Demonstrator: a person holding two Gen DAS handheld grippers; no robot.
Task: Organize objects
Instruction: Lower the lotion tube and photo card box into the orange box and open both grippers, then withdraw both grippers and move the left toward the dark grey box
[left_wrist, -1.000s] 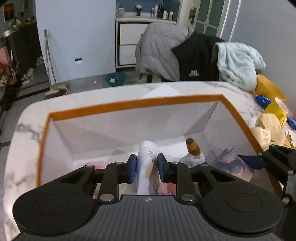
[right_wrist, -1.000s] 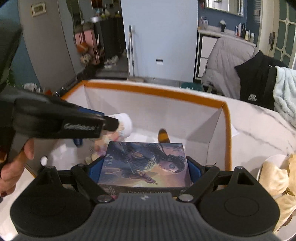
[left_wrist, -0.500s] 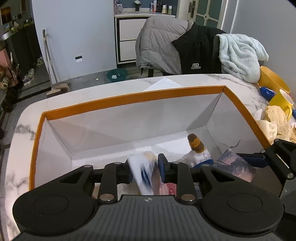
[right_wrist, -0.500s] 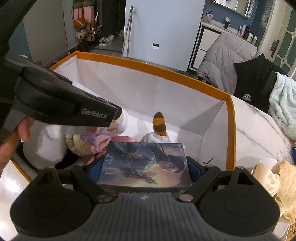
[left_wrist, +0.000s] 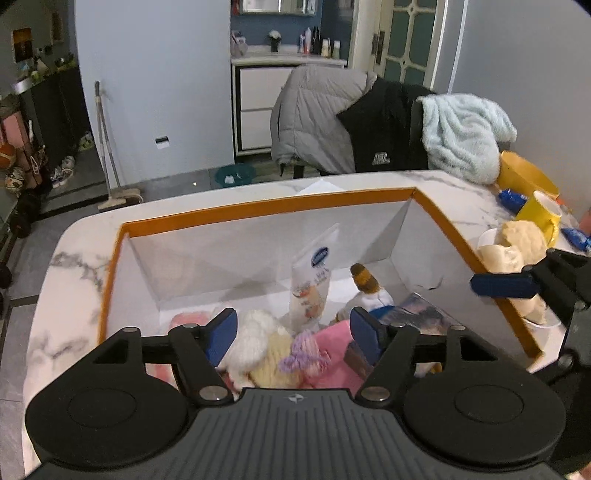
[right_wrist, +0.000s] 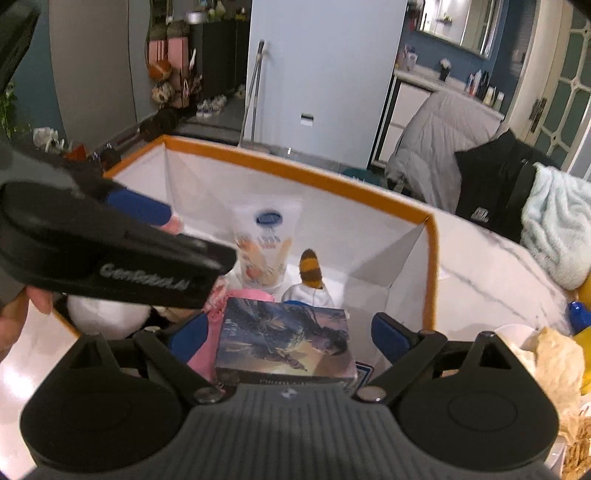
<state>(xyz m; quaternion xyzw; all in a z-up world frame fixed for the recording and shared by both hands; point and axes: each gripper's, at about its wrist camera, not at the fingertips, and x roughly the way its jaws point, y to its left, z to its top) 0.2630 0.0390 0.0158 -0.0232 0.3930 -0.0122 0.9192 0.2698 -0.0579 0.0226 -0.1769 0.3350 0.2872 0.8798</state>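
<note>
A white box with an orange rim stands on the marble table. Inside, a white tube stands upright near soft toys and a small figure with a brown striped hat. A picture-covered box lies in the orange-rimmed box's near right part. My left gripper is open and empty above the toys. My right gripper is open around the picture box, fingers apart from its sides.
Right of the box are a bowl with crumpled pale cloth, a yellow mug and a yellow bowl. Jackets and a light blue blanket hang on chairs behind the table. Marble table edge lies left.
My left gripper let go of the white tube, which now stands in the box, and drew back. My right gripper opened and released the picture box inside the orange-rimmed box.
</note>
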